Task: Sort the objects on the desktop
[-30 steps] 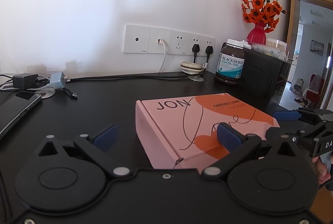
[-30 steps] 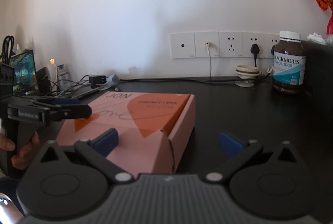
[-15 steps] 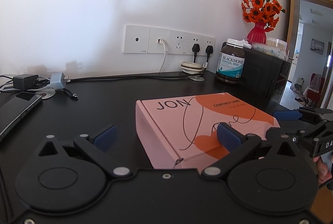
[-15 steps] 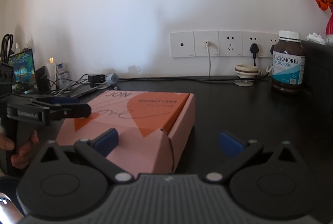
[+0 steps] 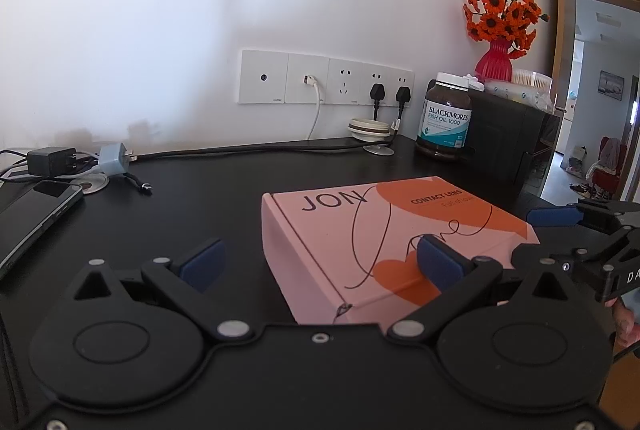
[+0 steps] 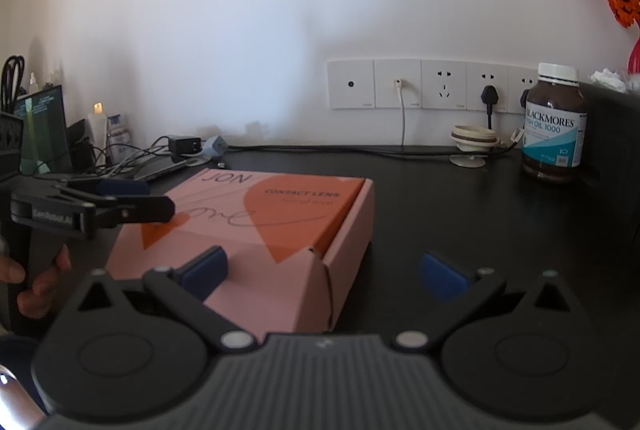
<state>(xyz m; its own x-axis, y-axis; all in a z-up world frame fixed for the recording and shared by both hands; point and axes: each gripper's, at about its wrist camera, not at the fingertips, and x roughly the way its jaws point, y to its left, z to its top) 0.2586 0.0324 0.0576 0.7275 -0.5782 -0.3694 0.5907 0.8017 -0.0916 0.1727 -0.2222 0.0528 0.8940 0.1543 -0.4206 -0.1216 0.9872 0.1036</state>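
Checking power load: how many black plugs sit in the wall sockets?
2. One black plug sits in the fourth wall plate, the other black plug in the fifth, just left of the fish oil bottle. More may hide behind the bottle.

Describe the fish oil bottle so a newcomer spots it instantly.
Follow the white wall socket strip rightwards to the black desk's back corner. There stands the brown fish oil bottle, the only upright jar, with a white cap and teal-and-white label.
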